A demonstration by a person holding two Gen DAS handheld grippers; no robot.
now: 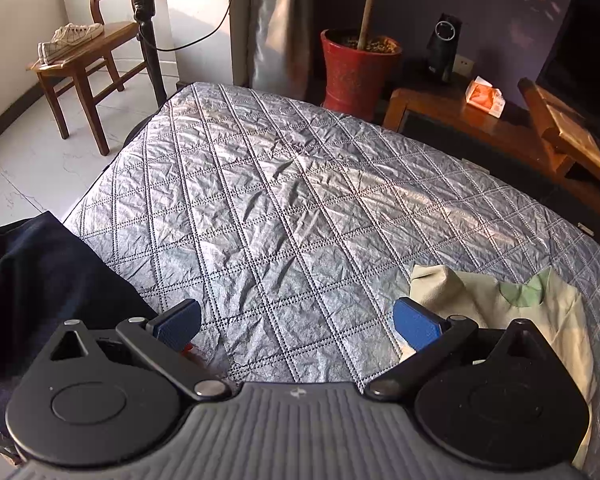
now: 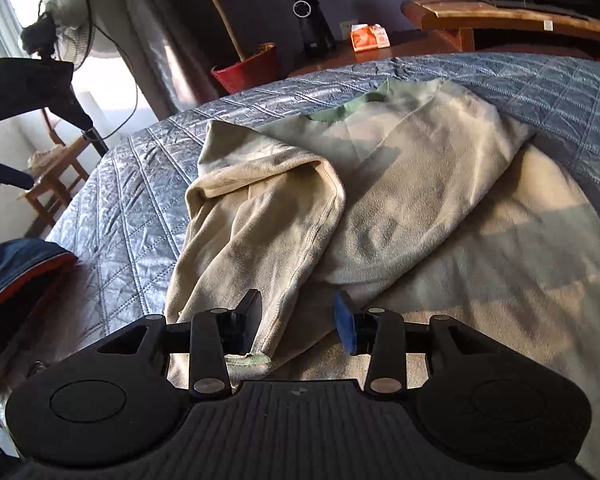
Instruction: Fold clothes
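A cream fleece top [image 2: 420,200] with a green collar [image 2: 340,110] lies spread on the grey quilted bed [image 2: 132,200]. One sleeve [image 2: 260,208] is folded across the chest and runs down toward me. My right gripper [image 2: 298,316] hovers low over that sleeve's lower end. Its jaws stand half apart with the sleeve cloth between them, and the pads do not visibly press on it. In the left wrist view the top [image 1: 500,304] shows at the lower right. My left gripper [image 1: 296,316] is wide open over bare quilt [image 1: 280,200], its right finger [image 1: 414,322] beside the top's edge.
A dark blue garment [image 1: 40,280] lies at the bed's left edge, seen with an orange lining [image 2: 24,276] from the right wrist. Beyond the bed stand a red plant pot [image 1: 354,76], a wooden chair [image 1: 80,68] with shoes, a fan [image 2: 64,12] and a wooden cabinet [image 1: 460,120].
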